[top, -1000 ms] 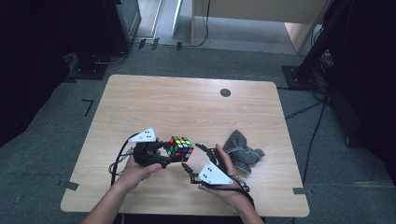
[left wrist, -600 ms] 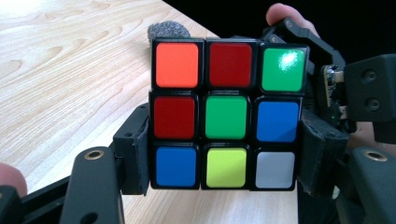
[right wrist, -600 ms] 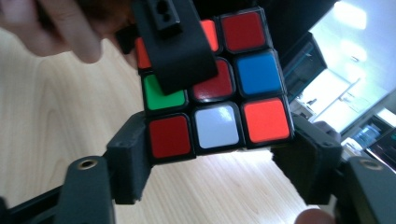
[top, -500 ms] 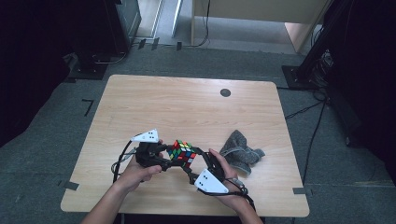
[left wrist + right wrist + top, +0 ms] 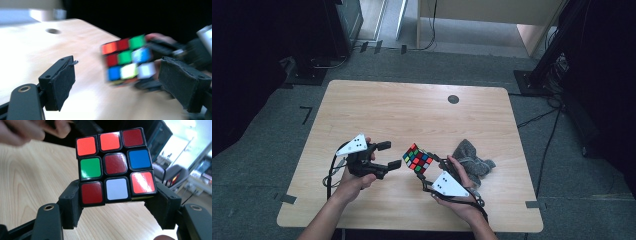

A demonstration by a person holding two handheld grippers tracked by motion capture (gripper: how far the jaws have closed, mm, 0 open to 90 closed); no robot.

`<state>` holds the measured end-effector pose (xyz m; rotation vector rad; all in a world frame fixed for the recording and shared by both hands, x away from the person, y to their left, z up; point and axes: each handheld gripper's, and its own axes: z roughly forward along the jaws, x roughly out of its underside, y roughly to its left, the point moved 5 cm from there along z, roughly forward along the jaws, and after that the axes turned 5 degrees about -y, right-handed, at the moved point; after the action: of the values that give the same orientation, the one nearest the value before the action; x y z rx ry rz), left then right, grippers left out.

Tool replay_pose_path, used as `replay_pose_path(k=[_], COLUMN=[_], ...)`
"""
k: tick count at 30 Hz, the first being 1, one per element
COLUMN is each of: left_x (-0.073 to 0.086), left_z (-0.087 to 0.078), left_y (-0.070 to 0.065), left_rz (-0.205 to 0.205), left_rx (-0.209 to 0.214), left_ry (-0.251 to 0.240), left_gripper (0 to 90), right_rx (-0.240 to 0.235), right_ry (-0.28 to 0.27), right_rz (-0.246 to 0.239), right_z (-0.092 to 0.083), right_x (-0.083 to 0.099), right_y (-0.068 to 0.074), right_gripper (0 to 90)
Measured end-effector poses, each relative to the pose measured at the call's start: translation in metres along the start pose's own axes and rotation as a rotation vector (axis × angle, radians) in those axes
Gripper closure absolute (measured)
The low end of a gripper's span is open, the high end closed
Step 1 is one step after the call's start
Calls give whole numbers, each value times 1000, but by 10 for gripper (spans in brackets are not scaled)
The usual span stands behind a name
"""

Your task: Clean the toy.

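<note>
I'm pinching the cube [image 5: 115, 166] in the right gripper [image 5: 428, 172], lifted off the counter [image 5: 412, 115] near-centre; the left gripper [image 5: 391, 155] has just been opening, standing empty, probably to regrip.

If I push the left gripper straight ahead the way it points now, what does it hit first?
Most likely the multicoloured puzzle cube, clamped in the right gripper. The left gripper has just been opening, with nothing between its jaws; the depth is hard to judge.

cube [image 5: 127, 61] motion-blurred, its lower edge hidden between fingers [image 5: 72, 205]
</note>
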<state>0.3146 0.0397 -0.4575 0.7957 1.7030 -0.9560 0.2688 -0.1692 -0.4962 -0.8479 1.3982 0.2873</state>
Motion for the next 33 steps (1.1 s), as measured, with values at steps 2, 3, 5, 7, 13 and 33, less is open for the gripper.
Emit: replay_pose_path(k=[2, 3, 5, 7, 13, 33], left_x=[8, 11, 16, 18, 34, 46], left_z=[2, 3, 6, 9, 21, 34], left_y=[5, 5, 2, -3, -14, -41], left_rz=[34, 63, 133, 192, 392, 644], left_rx=[-49, -72, -107, -124, -202, -232], left_ry=[13, 18, 36, 47, 121, 108], left_gripper=[141, 143, 151, 151, 153, 158], right_rx=[10, 12, 10, 3, -32, -39], right_ry=[4, 7, 10, 14, 57, 204], right_rz=[62, 88, 141, 206, 379, 593], right_z=[-2, -2, -3, -4, -7, 6], right_x=[-2, -3, -6, -9, -17, -24], right_y=[-5, -6, -9, -12, -12, 10], right_gripper=[344, 344, 344, 344, 344, 343])
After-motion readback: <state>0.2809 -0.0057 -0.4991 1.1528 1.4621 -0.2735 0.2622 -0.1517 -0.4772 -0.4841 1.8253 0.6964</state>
